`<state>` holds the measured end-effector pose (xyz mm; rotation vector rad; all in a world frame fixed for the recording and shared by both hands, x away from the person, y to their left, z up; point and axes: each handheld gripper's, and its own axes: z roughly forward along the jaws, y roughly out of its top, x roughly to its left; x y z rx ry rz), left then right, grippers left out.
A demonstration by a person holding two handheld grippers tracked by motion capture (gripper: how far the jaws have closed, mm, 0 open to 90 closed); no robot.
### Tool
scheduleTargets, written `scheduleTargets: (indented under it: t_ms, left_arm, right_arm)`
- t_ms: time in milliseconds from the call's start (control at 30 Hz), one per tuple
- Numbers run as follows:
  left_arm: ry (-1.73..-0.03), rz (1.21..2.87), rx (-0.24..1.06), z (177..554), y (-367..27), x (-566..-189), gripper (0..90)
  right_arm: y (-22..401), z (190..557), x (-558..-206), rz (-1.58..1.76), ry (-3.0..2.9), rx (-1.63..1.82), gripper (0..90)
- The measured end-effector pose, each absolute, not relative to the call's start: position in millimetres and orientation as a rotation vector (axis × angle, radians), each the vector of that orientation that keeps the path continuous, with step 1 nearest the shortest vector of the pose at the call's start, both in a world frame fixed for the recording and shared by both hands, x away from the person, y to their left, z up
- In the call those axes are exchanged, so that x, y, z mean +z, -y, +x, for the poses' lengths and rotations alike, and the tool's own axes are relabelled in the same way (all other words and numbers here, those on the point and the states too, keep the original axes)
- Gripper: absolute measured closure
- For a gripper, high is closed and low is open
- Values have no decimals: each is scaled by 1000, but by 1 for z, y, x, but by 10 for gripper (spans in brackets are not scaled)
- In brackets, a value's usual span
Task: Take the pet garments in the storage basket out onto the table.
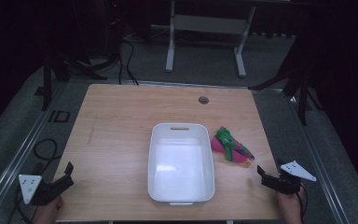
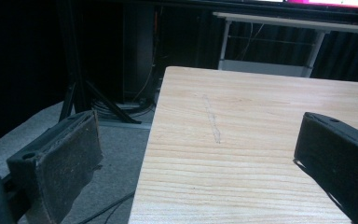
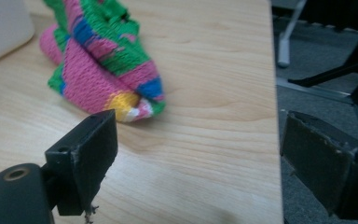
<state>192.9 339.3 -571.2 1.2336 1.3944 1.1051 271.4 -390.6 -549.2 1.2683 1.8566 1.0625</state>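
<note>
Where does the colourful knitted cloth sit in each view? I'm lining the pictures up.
High view: knitted cloth right of centre, beside the white bin.
Left gripper view: not in it.
Right gripper view: upper left, ahead of the right tongs.
Shared landmark: the wooden table.

White tub; pink-green-blue-yellow striped knit cloth; light wood-grain table; black tools.

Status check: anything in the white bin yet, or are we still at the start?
Done: nothing; the white bin is empty. In hand: nothing; the left gripper and right gripper are both open at the table's near corners. Left: the colourful knitted cloth lies beside the bin, ungrasped, if it's meant to go in.
</note>
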Motion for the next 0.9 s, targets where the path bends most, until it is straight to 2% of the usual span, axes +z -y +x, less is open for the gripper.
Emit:
scheduleTargets:
  t_ms: [333, 900]
  left_arm:
    - [-1394, 1233, 1106, 193, -339, -571, 12]
    - [-1395, 1231, 1105, 193, -339, -571, 12]
  right_arm:
    - [400, 259, -556, 1308, -1676, 1119, 111]
    - [407, 260, -556, 1398, -1606, 1126, 128]
